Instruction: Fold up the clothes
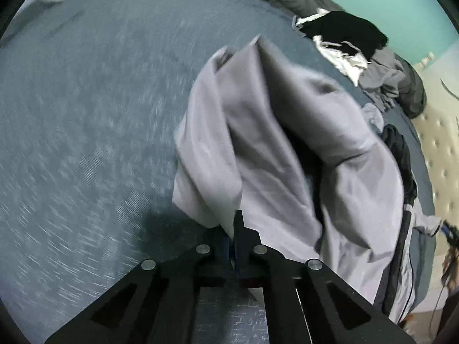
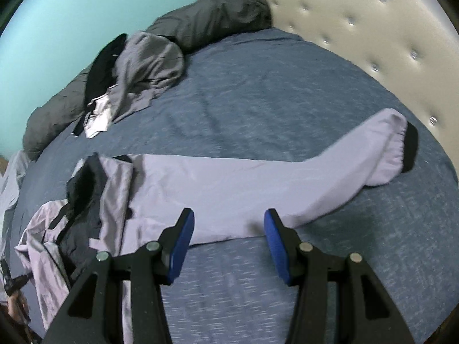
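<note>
Left wrist view: the left gripper [image 1: 233, 229] is clamped on a fold of the pale lilac jacket [image 1: 258, 132], lifted off the blue bedspread [image 1: 86, 114] for folding. The right gripper [image 2: 226, 229] is held spread above the jacket's sleeve [image 2: 258, 183]. Beyond the jacket, a grey-black clothes pile [image 2: 137, 68] is left.

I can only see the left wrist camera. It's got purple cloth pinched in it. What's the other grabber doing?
Observer: The right gripper is open, holding nothing, over the lilac jacket.
Operator: Is any of the jacket flat?
Observer: Yes, one sleeve lies stretched across the blue bedspread, toward the headboard.
Operator: What's on the sleeve's end?
Observer: A black cuff, past a gathered bit.
Operator: And my grabber?
Observer: The left gripper is shut on the jacket's cloth.
</note>
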`<state>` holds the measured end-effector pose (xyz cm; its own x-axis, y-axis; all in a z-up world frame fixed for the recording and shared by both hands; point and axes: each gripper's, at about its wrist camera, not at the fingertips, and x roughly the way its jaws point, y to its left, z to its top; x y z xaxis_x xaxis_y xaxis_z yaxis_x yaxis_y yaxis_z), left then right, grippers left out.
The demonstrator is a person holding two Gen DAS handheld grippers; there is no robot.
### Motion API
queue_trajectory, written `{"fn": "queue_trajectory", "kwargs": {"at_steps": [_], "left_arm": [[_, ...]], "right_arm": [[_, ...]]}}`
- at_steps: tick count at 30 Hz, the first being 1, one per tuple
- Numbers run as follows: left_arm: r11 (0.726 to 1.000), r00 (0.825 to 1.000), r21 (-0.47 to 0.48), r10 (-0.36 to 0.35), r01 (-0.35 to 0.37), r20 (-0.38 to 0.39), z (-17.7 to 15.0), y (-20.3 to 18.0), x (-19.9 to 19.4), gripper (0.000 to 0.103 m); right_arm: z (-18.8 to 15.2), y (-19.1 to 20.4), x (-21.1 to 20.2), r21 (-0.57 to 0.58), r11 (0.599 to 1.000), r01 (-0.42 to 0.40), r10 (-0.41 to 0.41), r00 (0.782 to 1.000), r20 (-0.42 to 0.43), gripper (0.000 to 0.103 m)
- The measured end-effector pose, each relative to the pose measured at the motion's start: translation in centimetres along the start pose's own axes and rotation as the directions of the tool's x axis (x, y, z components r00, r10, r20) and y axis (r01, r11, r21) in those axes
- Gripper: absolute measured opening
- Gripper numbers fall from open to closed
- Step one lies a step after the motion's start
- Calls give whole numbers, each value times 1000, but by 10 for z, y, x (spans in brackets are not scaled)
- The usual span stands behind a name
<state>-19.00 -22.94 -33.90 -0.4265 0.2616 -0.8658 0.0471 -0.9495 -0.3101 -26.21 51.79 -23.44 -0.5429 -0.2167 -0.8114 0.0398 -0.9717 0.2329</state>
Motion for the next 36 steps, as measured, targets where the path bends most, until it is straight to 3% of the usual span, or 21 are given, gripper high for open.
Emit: {"fn": "queue_trajectory", "kwargs": {"at_steps": [5,10,14,18,22,23,25,26,27,31,36], "left_arm": [[990,991,86,102,-110,91,27,1,-67,1],[962,964,146,209,-233,163,70,7,-117,1],[957,976,196,196,-212,95,79,7,-104,4],[947,973,224,222,-232,66,75,7,-80,4],[946,964,187,255,-264,69,80,22,-66,4],[948,962,167,264,-272,72,82,28,-64,7],[942,948,120,307,-315,81,87,45,-63,25],[939,942,95,324,-332,85,89,54,-63,39],[936,937,71,339,-345,90,89,62,-65,44],[938,932,1,345,-347,109,82,95,-80,50],[961,954,-38,276,-274,115,50,121,-98,56]], "right_arm": [[2,29,-6,-79,997,-24,26,999,23,52],[-4,43,-13,-96,994,-53,56,998,23,52],[-8,51,-17,-99,993,-58,60,998,17,52],[-12,56,-22,-115,992,-52,54,998,13,52],[-15,60,-27,-136,990,-44,46,999,10,52],[-15,61,-27,-134,990,-42,43,999,8,52],[-15,61,-25,-131,991,-36,37,999,4,52],[-17,63,-24,-131,991,-34,35,999,1,52],[-18,64,-22,-134,990,-34,34,999,-4,52],[-22,74,-17,-153,987,-40,38,999,-17,52],[-30,86,-11,-166,985,-52,48,998,-32,52]]}}
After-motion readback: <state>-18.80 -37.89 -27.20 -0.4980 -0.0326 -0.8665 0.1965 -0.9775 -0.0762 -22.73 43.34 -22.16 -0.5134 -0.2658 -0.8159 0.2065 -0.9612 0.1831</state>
